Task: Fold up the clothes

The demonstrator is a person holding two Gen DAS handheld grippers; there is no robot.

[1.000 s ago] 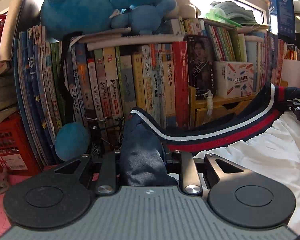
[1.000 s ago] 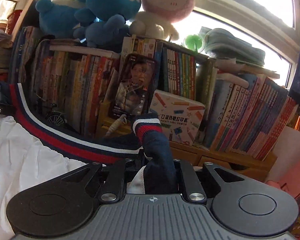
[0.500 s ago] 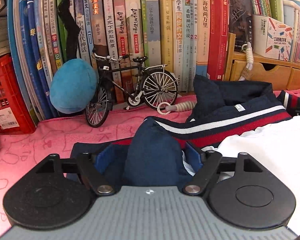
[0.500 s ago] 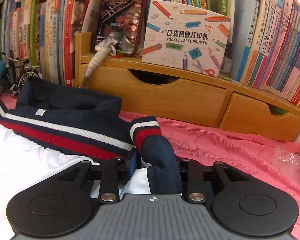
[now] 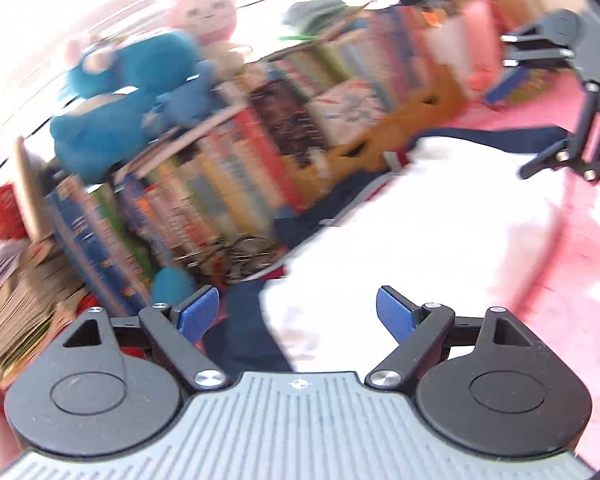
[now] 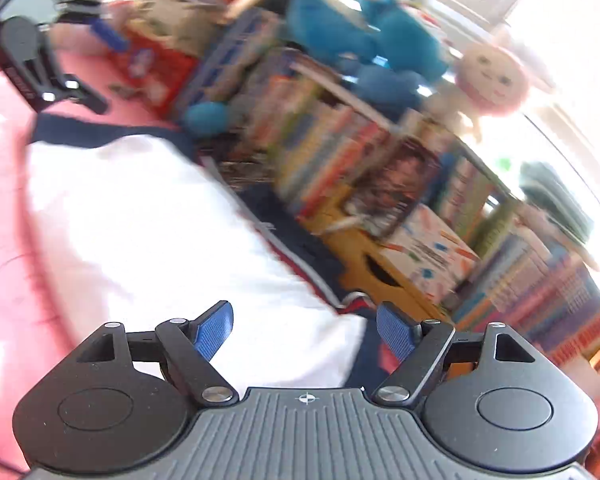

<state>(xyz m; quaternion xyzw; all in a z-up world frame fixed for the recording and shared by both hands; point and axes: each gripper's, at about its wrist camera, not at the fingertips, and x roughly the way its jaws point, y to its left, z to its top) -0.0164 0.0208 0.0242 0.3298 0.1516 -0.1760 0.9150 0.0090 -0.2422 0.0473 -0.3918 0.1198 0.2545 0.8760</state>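
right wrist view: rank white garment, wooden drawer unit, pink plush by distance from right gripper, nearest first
From the right gripper:
1. White garment, directly under and ahead, left.
2. Wooden drawer unit, ahead right, behind the garment.
3. Pink plush, atop the books, far upper right.

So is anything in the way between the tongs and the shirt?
Nothing visible. Both the left tongs and the right tongs are open, with the white and navy shirt lying right in front of them on the pink cloth. The books sit behind the shirt, not in between.
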